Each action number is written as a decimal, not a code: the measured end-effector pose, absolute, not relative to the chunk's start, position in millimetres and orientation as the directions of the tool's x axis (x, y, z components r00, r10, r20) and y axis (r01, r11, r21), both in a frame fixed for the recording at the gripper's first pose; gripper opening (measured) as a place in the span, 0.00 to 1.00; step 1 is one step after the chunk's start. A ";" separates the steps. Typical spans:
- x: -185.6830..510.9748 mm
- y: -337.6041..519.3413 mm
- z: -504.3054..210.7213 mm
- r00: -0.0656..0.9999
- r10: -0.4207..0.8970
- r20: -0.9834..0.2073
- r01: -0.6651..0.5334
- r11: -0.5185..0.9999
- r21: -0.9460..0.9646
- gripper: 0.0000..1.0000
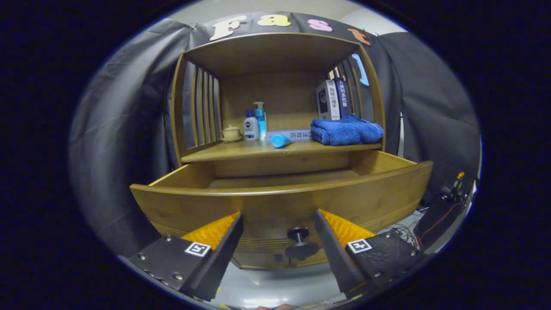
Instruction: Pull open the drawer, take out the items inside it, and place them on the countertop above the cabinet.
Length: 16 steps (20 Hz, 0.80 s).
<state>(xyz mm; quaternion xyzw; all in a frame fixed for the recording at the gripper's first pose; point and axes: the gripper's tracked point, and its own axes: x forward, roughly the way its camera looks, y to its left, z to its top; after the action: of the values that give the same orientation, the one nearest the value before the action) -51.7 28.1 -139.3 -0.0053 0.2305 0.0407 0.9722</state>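
The wooden cabinet's drawer (284,202) stands pulled out toward me, its front panel just ahead of my fingers. Its dark round knob (300,242) sits low on the panel, between my fingertips and a little nearer the right one. My gripper (279,219) is open, nothing held, fingers spread on either side of the knob without touching it. The drawer's inside is mostly hidden behind its front wall; only a strip of bare bottom shows. The countertop (241,150) above the drawer carries a light blue tube (280,141) lying near its front edge.
On the countertop stand a small lidded cup (231,133), a white bottle (251,126), a blue pump bottle (260,118), a folded blue towel (346,131) and upright books (332,100). Slatted side walls and a top board enclose the shelf. Cables and electronics (450,196) lie right of the cabinet.
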 end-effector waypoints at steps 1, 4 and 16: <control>-46.5 27.6 -134.1 0.899 0.078 -0.431 -0.080 0.997 0.013 1.00; -40.4 27.2 -137.2 0.889 0.087 -0.449 -0.094 0.996 0.006 1.00; -13.3 31.2 -146.8 0.875 0.095 -0.475 -0.109 0.994 -0.002 1.00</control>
<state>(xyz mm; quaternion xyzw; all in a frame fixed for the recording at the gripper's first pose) -13.3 31.2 -146.8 -0.0144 0.2443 0.0528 0.9681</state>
